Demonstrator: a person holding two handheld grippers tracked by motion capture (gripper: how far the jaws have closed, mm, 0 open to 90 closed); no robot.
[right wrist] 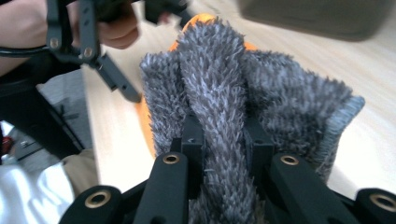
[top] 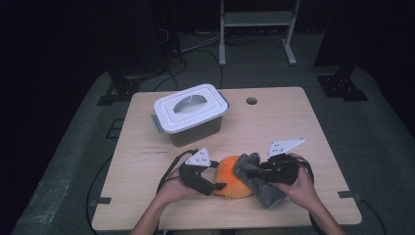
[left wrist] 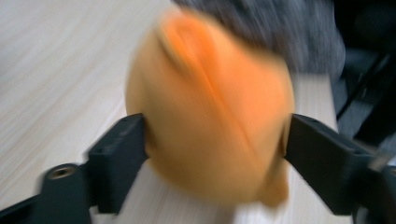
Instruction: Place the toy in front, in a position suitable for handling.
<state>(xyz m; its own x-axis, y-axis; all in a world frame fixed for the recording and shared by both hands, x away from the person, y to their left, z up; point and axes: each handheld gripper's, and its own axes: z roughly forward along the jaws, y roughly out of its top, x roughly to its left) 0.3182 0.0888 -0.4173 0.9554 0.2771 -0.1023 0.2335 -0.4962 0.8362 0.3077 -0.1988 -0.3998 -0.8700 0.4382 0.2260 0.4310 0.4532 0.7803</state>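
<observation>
— Where our right gripper point(right wrist: 219, 140) pinches the grey fuzzy cloth point(right wrist: 243, 98), we see its jaws nearly closed, a thick fold of pile squeezed between them. Can we see the pads themselves?

— Barely; the pile swallows them in the right gripper view. Our left gripper point(left wrist: 215, 140) is plainer: its jaws stand wide, one against each side of the orange pumpkin point(left wrist: 210, 112), which sits between them on the table point(left wrist: 56, 60). Motion blur smears that view, so we cannot swear how hard the pads press, though they look to be touching it.

— And the cloth against the pumpkin?

— From above we see the cloth draped over the right side of the pumpkin point(top: 234, 177), near the front edge of the table point(top: 293, 127), with our hands on either side. How much orange lies under the cloth is hidden from us; in the right gripper view just a sliver of it peeks above the grey.

— What about the container?

— Farther back, left of centre, stands a storage box point(top: 191, 117) with a white lid and a handle on top. With that lid on, we cannot tell what is inside. Its lower edge is a blurred shape in the right gripper view.
</observation>
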